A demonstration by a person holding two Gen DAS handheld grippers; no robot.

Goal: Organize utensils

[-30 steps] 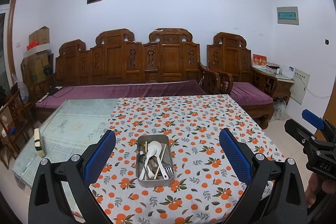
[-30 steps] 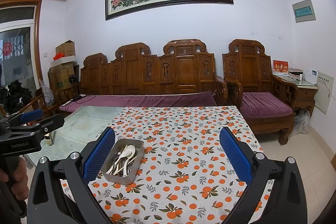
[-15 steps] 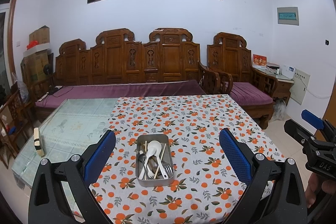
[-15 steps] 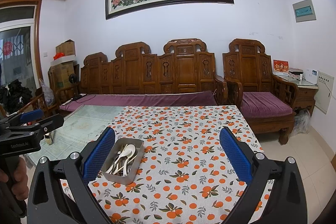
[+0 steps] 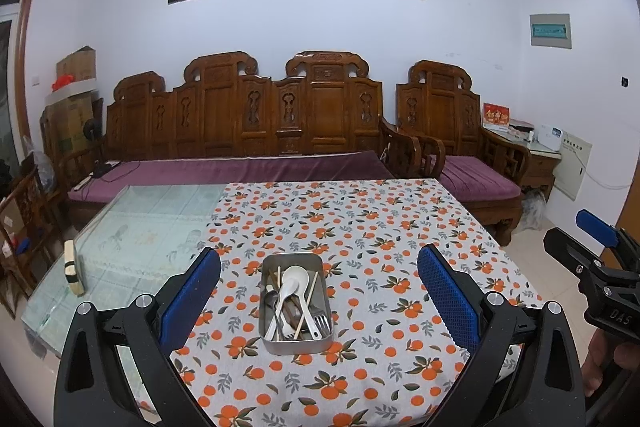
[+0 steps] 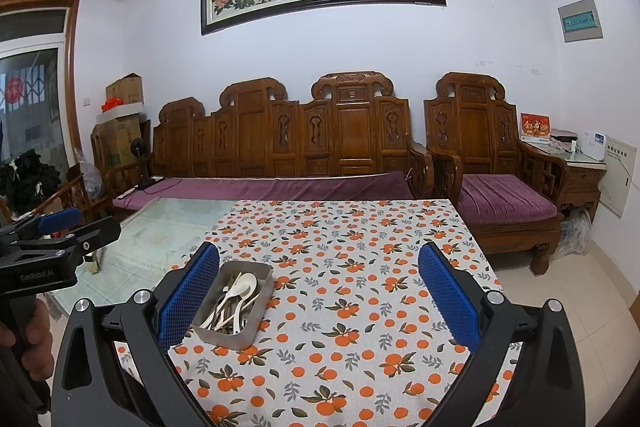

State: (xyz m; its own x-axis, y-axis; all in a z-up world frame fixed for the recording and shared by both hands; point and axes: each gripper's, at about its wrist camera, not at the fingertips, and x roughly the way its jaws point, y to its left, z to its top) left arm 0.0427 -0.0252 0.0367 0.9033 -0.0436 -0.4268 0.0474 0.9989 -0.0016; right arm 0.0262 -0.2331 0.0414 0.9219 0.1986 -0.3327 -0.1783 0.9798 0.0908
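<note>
Nearest the lens in the left wrist view, the left gripper [image 5: 319, 295] is spread wide with nothing between its blue pads [image 5: 189, 301]; the right gripper [image 6: 319, 297] is likewise spread wide and empty. Both hang above the near part of the tablecloth [image 5: 380, 239], printed with oranges, and neither touches anything.

Between the left gripper's fingers and a little beyond them sits the steel tray [image 5: 295, 341], a shallow metal box resting flat on the cloth. From the right gripper it lies off to the left, just beside the left pad. Inside it the utensils are heaped together: white spoons [image 5: 294, 285], a fork [image 5: 322, 321], chopsticks [image 5: 306, 303] and darker metal pieces I cannot tell apart.

The risk, as I judge it, is the tangle: the handles cross and overlap, so closing on one piece may drag a neighbour out or pinch two at once. The smooth spoon could also slip from the pads. The tray looks light, and a sideways nudge might slide it on the cloth or bunch the fabric.

Farther on the cloth ends and bare glass tabletop [image 5: 144, 223] shows at the left, then the carved wooden sofa [image 5: 248, 115] against the wall
</note>
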